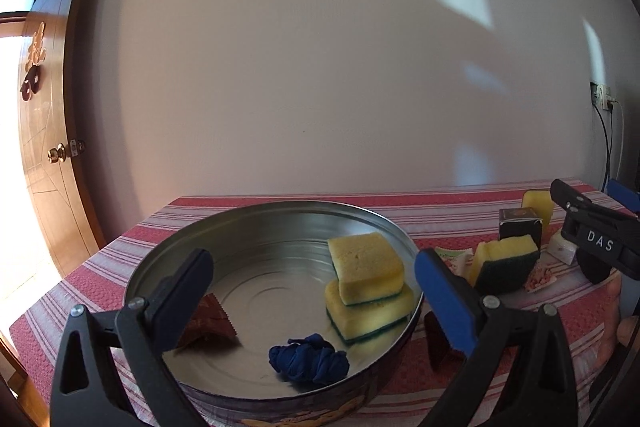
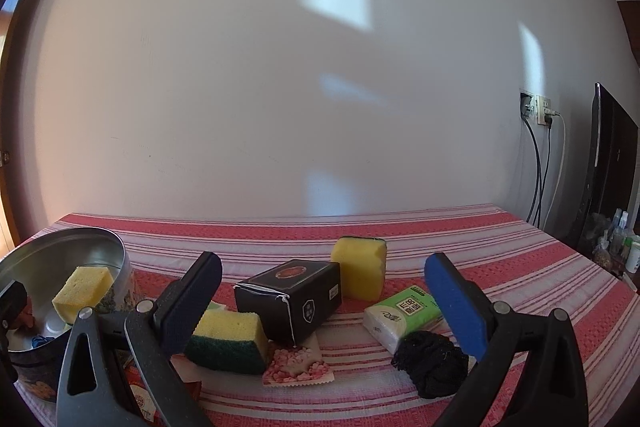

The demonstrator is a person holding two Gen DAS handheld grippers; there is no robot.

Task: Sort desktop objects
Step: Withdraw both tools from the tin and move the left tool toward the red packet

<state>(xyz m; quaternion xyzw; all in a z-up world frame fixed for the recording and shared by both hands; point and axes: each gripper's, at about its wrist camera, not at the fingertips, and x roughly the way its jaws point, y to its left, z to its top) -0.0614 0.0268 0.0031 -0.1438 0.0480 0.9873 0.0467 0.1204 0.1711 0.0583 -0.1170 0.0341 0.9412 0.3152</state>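
Surface: red-and-white striped tablecloth (image 2: 500, 247) covering the tabletop, which stands against a plain pale wall (image 2: 280, 87); a wooden door (image 1: 48, 131) is at the left.
Sponges: four counted. Two yellow-and-green ones are stacked inside the tin (image 1: 368, 287); one lies flat on the cloth (image 2: 228, 341); one stands upright nearer the back edge (image 2: 360, 267).
Tin: one round metal tin (image 1: 264, 227) near the left edge of the tabletop. It also holds a crumpled blue cloth (image 1: 308, 357) and a brown sachet (image 1: 208, 323).
Boxes: one black carton (image 2: 292, 299) lying between the flat sponge and the upright one.
Packets: one green-and-white tissue pack (image 2: 400, 315) to the right of the carton; one pink-patterned sachet (image 2: 298, 367) in front of it, near the front edge.
Dark bundle: one black mesh ball (image 2: 432, 363), touching the tissue pack's near end.
Left gripper (image 1: 316, 287): jaws spread wide, nothing between them, poised over the tin. Its dark finger is above the brown sachet; its blue finger is at the tin's right rim.
Right gripper (image 2: 324, 303): jaws spread wide, empty, low over the cloth. The carton sits between its fingers. The flat sponge is just beside the dark finger; the mesh ball is under the blue one.
Hand: only fingertips (image 1: 628, 327) show at the right margin of the left view.
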